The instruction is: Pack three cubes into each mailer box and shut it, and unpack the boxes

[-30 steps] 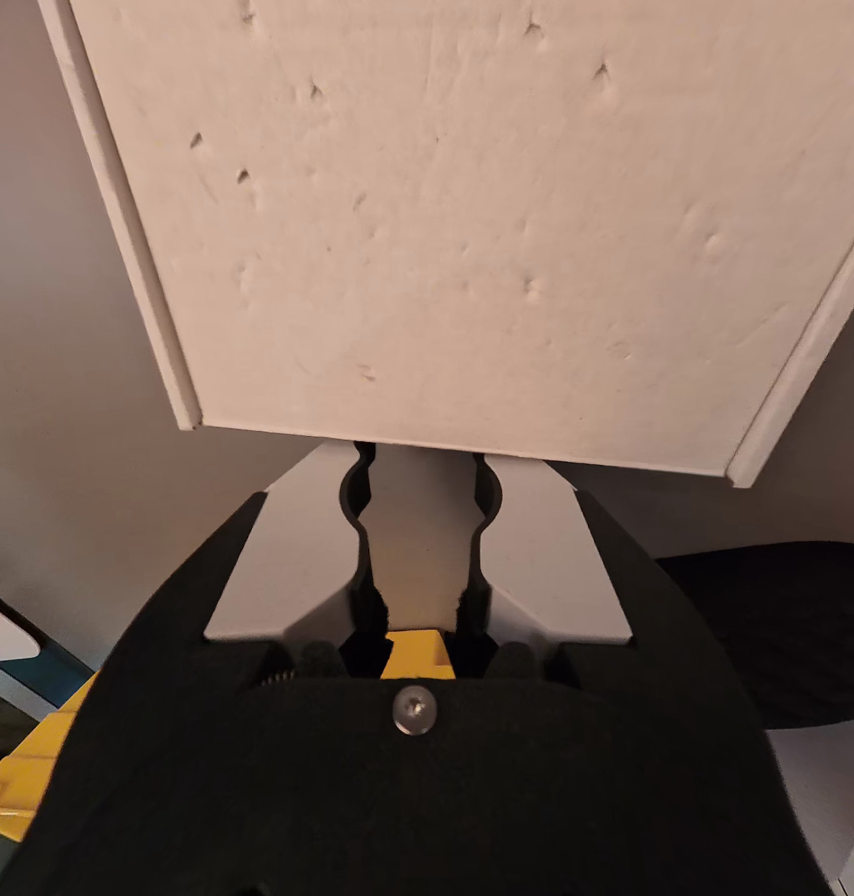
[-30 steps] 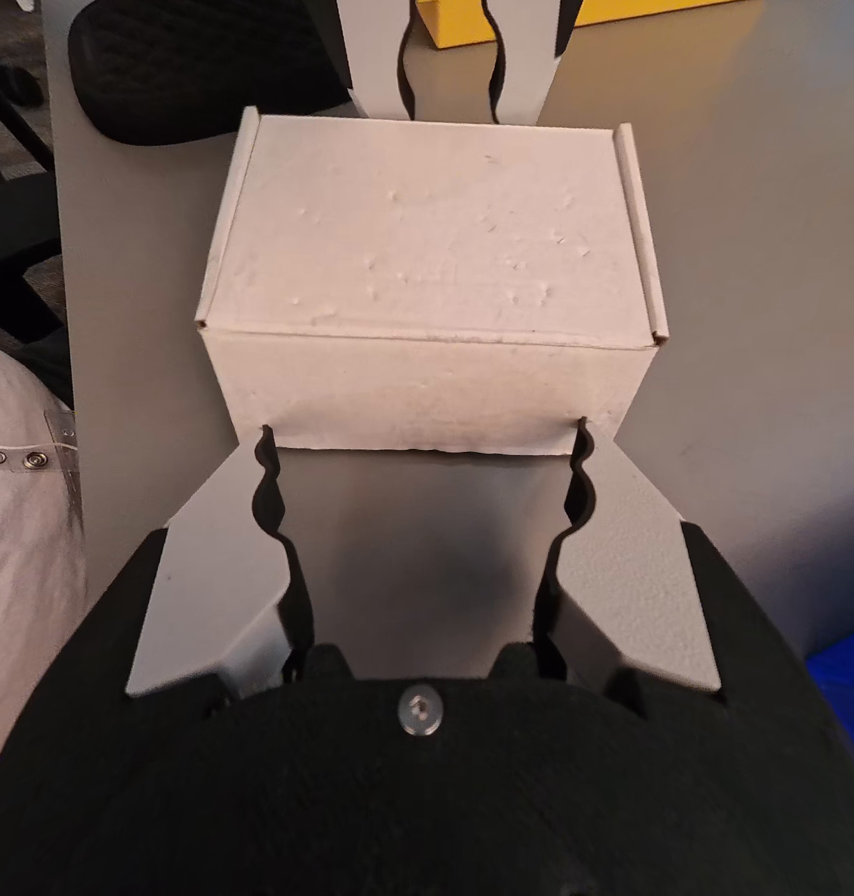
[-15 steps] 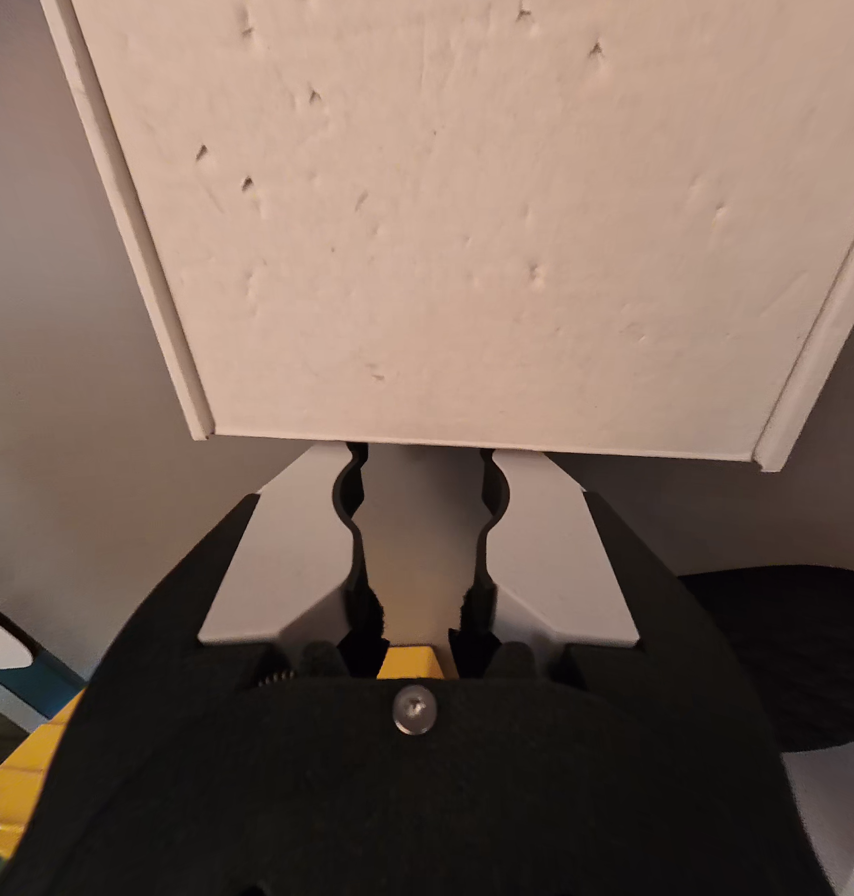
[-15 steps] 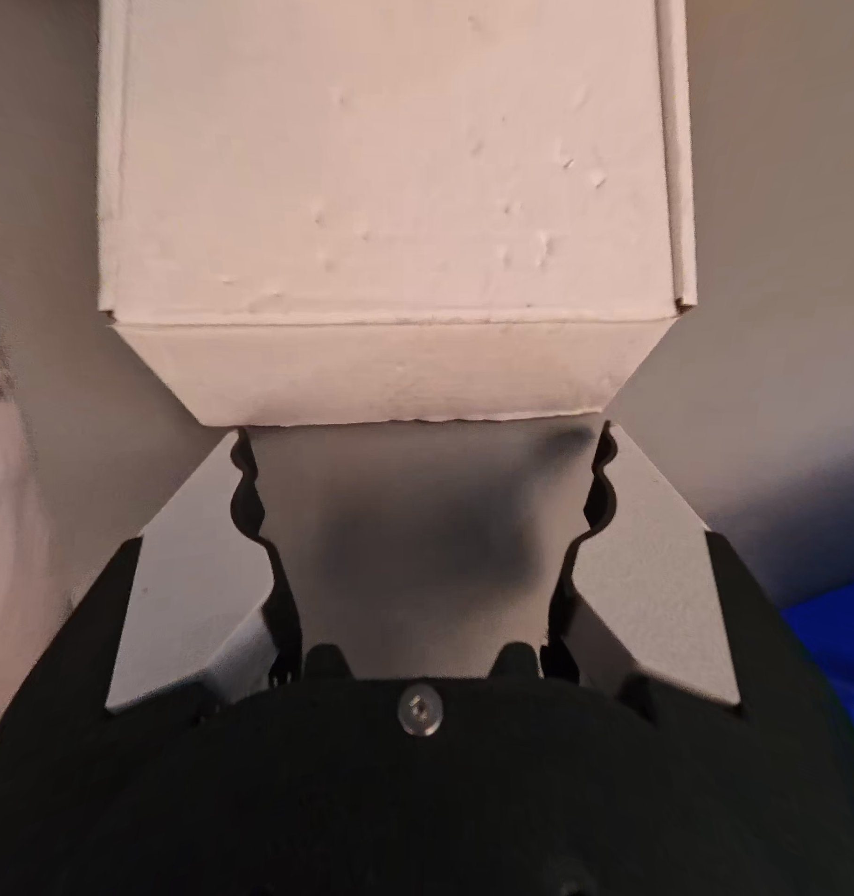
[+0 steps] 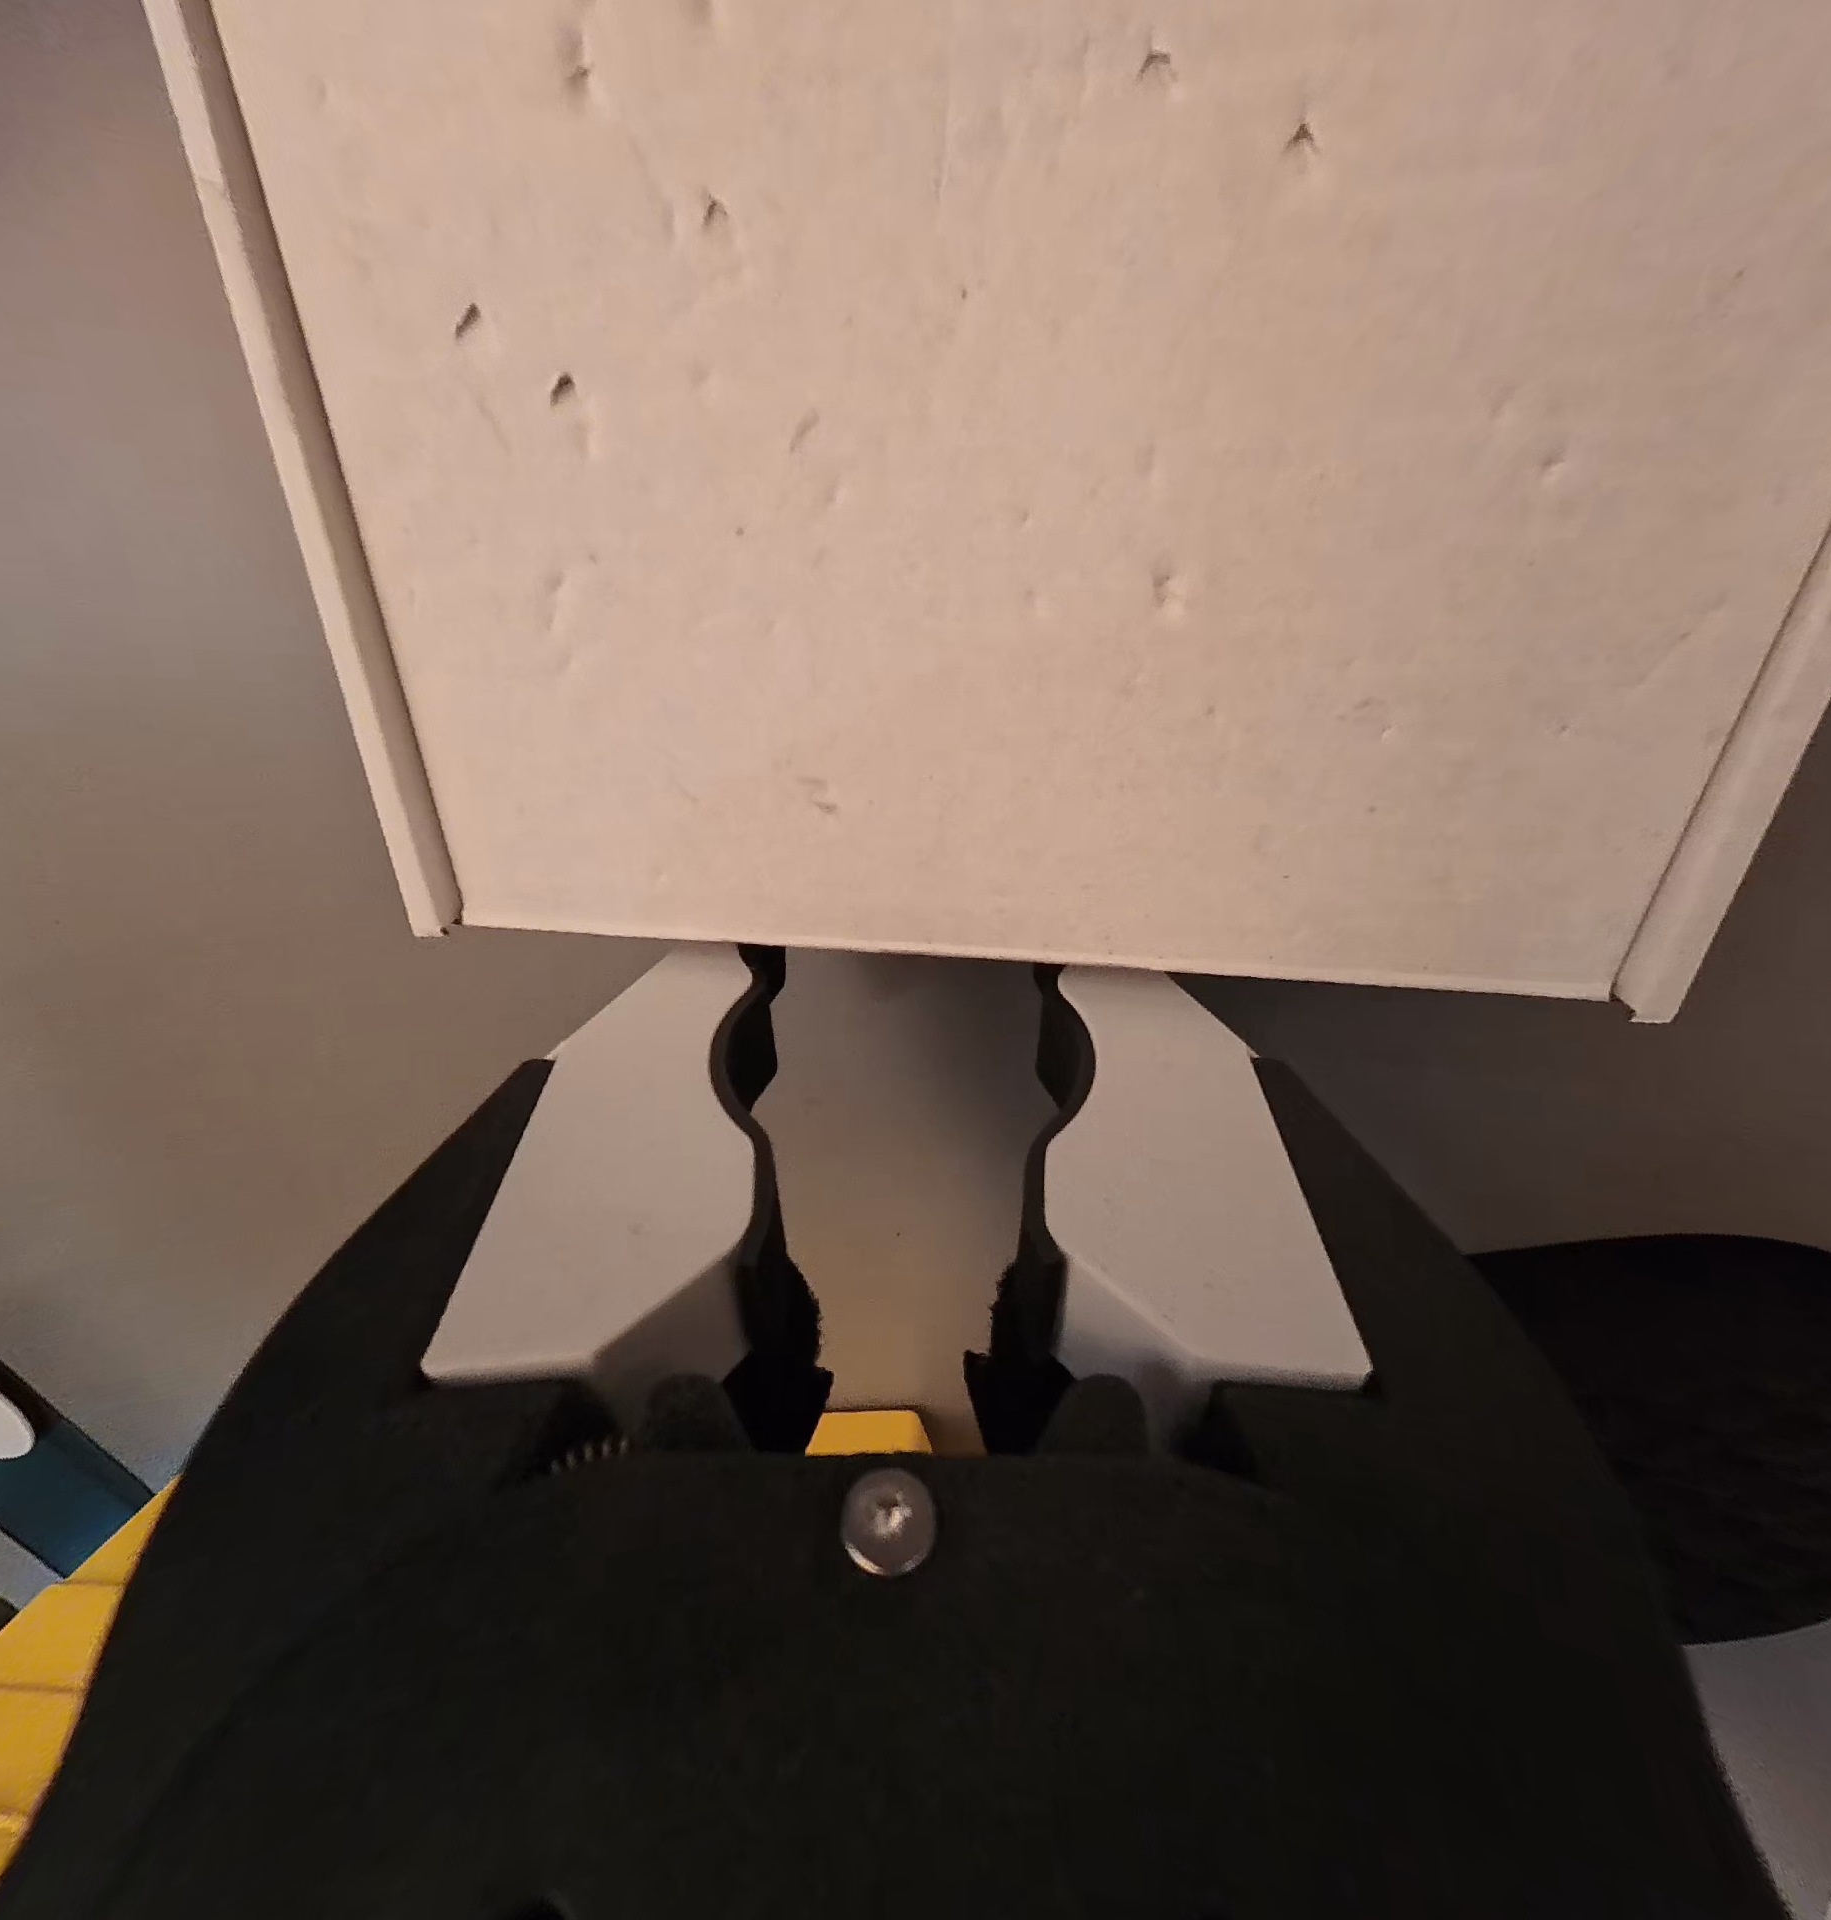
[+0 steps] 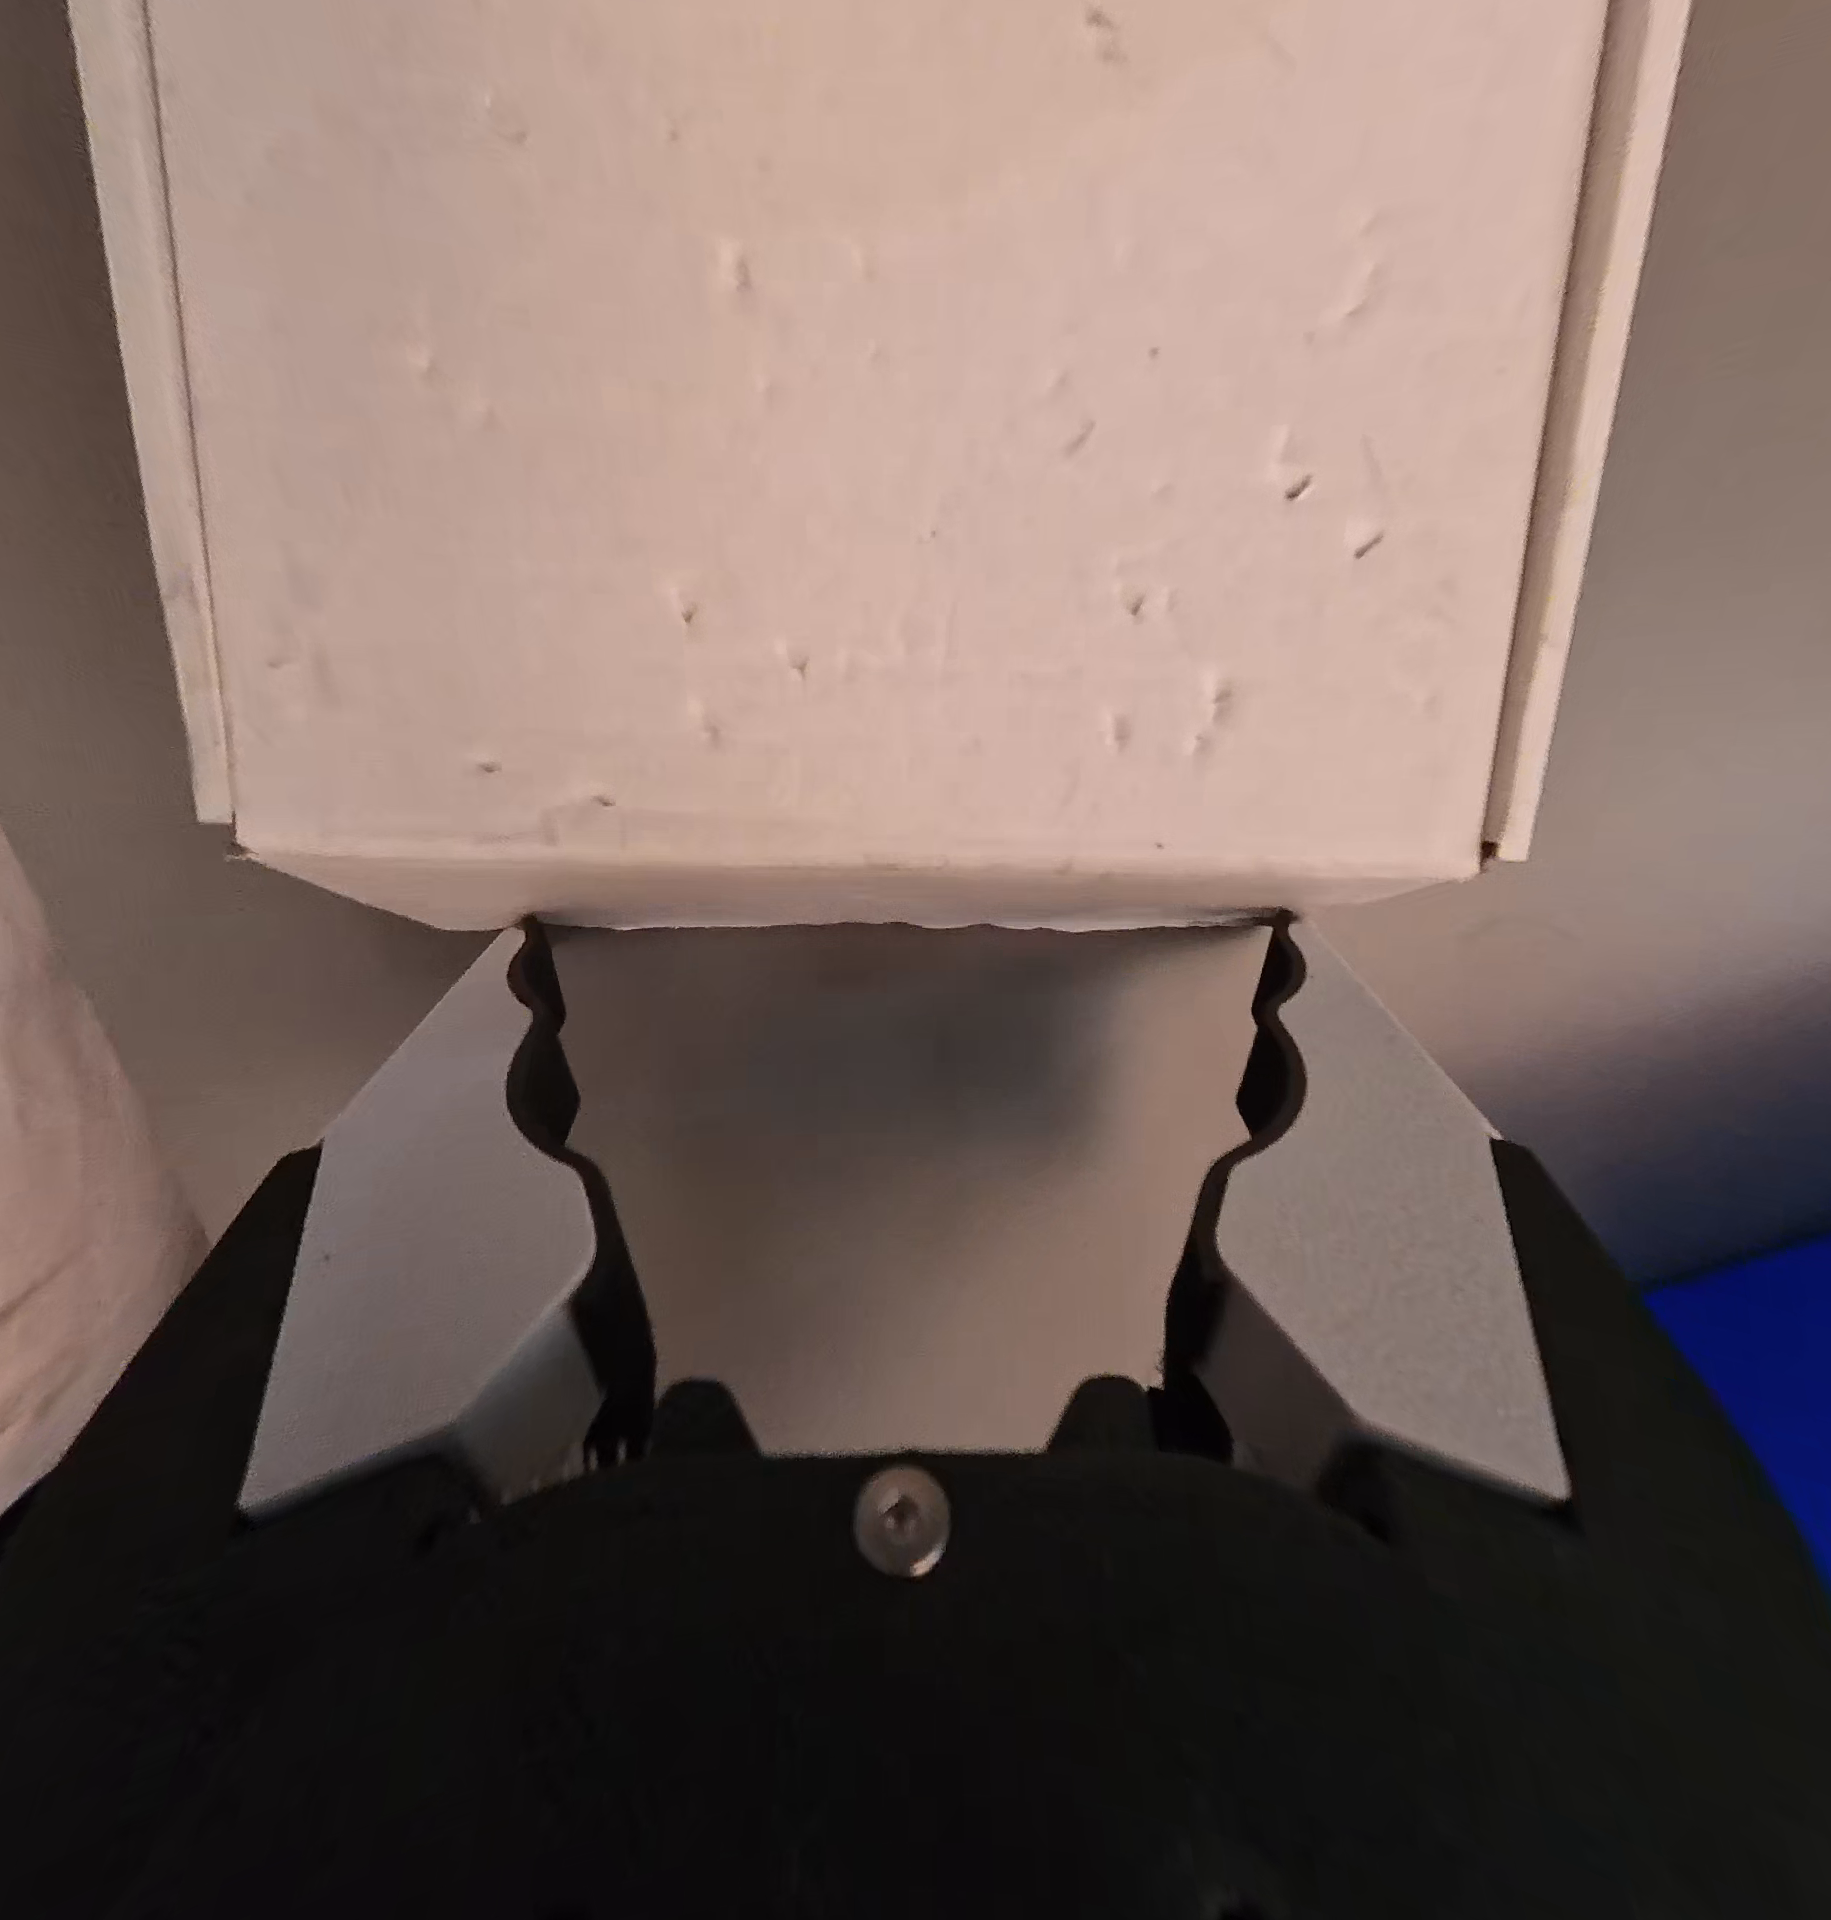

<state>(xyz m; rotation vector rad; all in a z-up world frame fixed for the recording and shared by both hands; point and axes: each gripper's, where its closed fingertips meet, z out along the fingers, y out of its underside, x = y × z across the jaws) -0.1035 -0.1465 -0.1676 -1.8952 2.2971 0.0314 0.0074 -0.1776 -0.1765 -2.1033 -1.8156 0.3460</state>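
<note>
A shut white mailer box with a dented lid stands on the grey table. My left gripper is at one side of it, the jaws a narrow gap apart with nothing between them. Its tips are hidden under the lid's near edge. The box also fills the right wrist view. My right gripper is at the opposite side, wide open and empty. Its fingertips touch the bottom of the box's near wall. No cubes are in view.
A yellow object and a teal and white object lie at the lower left of the left wrist view. A black chair seat is at its right. A blue object and pale cloth flank the right gripper. Some 12 cm of space lies between my two pairs of fingers.
My right gripper has moved forward from a short way off until its open tips touch the box's wall. The left gripper has barely moved and keeps the same narrow gap.
</note>
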